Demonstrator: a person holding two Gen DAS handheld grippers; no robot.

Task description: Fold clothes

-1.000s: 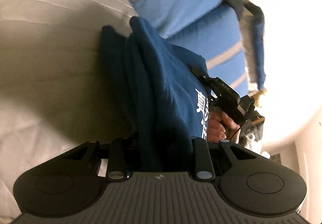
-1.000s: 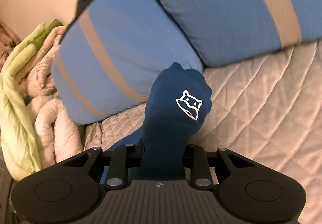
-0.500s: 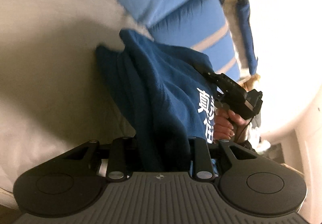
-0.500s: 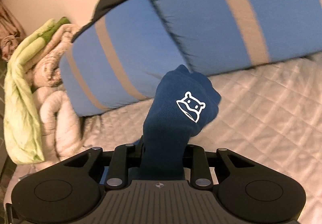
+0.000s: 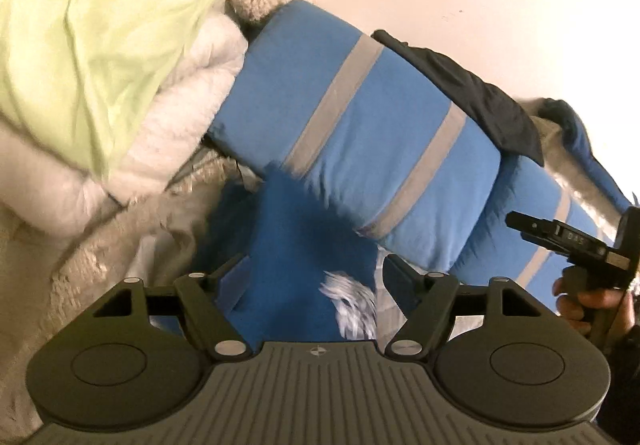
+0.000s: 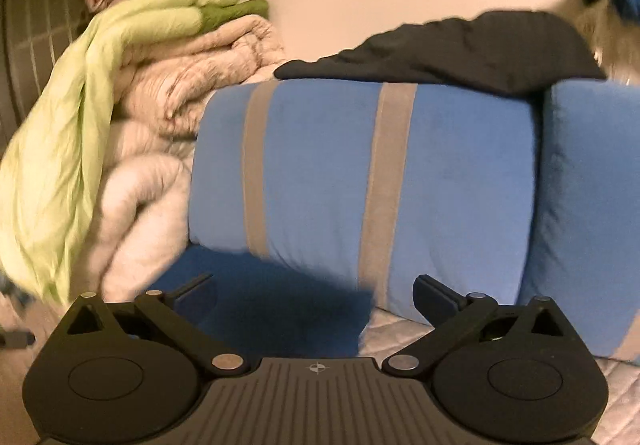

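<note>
Both grippers have let go since half a second ago: then each was clamped on a bunch of the navy T-shirt, held up off the bed; now the left gripper and the right gripper both stand with jaws spread wide and nothing between them. Navy T-shirt lies dropped on the quilted bed cover, up at the head edge, its far side touching the foot of the blue striped pillow; in the right wrist view it shows as a dark, blurred patch just ahead of the fingers. White print faces up near the left gripper's right finger. Whether it lies folded or merely heaped cannot be told; blur hides the edges. Piled bedding, pale green over cream, sits at the left edge of the bed, close beside the shirt. Handling judgement: light, limp knit, no stiffness, will sag and bunch wherever pinched and may drag on the quilt. Best hold looks to be a hem or shoulder corner, pinched flat through all layers, both grippers well apart along one edge.
</note>
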